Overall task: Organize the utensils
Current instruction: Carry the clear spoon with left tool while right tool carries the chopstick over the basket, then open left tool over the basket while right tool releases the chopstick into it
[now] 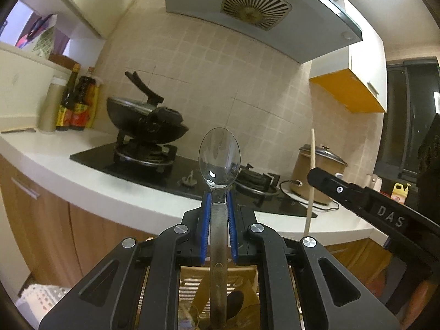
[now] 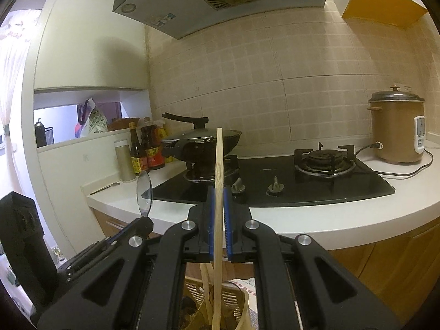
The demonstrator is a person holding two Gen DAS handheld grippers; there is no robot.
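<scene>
A small tiled kitchen lay ahead: a white counter [image 2: 316,220] carried a black hob [image 2: 275,181] with a wok [image 2: 203,140] on its left burner, sauce bottles [image 2: 145,151] at the far left and a rice cooker [image 2: 396,129] at the far right. The left gripper [image 1: 219,200] was clamped on the handle of a clear spoon [image 1: 219,159], bowl up, its blue pads pressed against the handle on both sides. The right gripper [image 2: 219,192] was closed on a single wooden chopstick [image 2: 219,159], held nearly upright just right of the spoon. Both tools hung in the air in front of the counter, touching nothing else. Below them, seen between the gripper frames, sat a slatted basket [image 2: 195,288] with more chopsticks and what looked like another spoon lying mixed together. As a judgement, the sorting was at an early or middle stage: two items were lifted out, none visibly placed, and the basket's remaining pieces were yet to be sorted. Where the spoon and chopstick should go was not visible.
</scene>
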